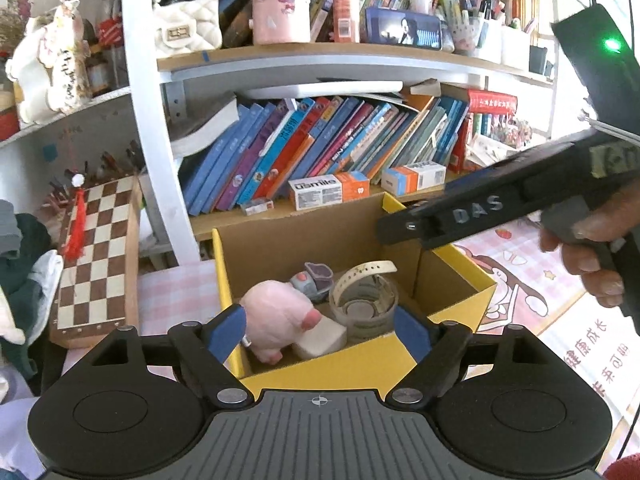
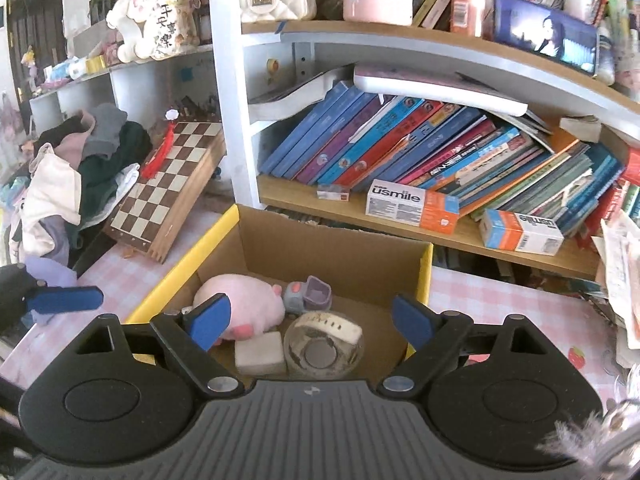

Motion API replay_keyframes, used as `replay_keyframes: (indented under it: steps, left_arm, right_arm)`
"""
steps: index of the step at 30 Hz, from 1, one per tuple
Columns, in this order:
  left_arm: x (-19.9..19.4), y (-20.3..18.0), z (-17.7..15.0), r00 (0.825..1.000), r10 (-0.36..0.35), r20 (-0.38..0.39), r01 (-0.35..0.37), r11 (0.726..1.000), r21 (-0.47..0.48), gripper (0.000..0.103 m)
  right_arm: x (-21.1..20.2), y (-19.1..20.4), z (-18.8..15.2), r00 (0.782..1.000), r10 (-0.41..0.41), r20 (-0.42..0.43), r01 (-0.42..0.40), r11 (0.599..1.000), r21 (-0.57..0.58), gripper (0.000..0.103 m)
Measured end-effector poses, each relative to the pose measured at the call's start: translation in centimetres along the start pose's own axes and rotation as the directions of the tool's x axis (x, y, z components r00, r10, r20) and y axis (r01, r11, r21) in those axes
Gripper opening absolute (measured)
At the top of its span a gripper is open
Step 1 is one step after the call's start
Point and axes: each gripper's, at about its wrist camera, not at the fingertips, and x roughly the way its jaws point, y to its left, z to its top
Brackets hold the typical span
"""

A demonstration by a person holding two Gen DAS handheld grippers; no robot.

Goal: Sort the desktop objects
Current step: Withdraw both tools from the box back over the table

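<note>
A yellow-rimmed cardboard box (image 1: pixel 452 264) (image 2: pixel 336 240) stands on the pink checked desk. Inside lie a pink plush pig (image 1: pixel 280 316) (image 2: pixel 240 300), a white eraser block (image 1: pixel 320 338) (image 2: pixel 259 352), a small grey-purple toy truck (image 1: pixel 314 278) (image 2: pixel 308 294) and a round tape roll with a white watch strap (image 1: pixel 366 300) (image 2: pixel 324 344). My left gripper (image 1: pixel 320 334) is open and empty above the box's near rim. My right gripper (image 2: pixel 310 320) is open and empty over the box; its body (image 1: pixel 500 204) crosses the left wrist view at upper right.
A bookshelf of leaning books (image 2: pixel 420 148) and usmile boxes (image 2: pixel 412 206) stands behind the box. A folded chessboard (image 2: pixel 172 184) (image 1: pixel 94 256) leans at left beside a clothes pile (image 2: pixel 80 168). The left gripper's blue fingers (image 2: pixel 64 300) show at the right wrist view's left edge.
</note>
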Motion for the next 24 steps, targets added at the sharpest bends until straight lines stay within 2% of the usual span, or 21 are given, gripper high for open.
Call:
replay_keyframes:
  steps: [9, 24]
  left_arm:
    - [-2.6, 0.5, -1.8, 1.0, 0.021, 0.006, -0.021, 1.0, -0.021, 0.084]
    - [-5.8, 0.9, -5.4, 0.999, 0.025, -0.029, -0.026, 0.999, -0.039, 0.084]
  right_arm:
    - [-3.6, 1.1, -2.8, 0.998, -0.054, 0.019, 0.054, 0.998, -0.012, 0.088]
    - [-7.2, 3.0, -9.0, 0.993, -0.104, -0.049, 0.106, 0.994, 0.041, 0.088]
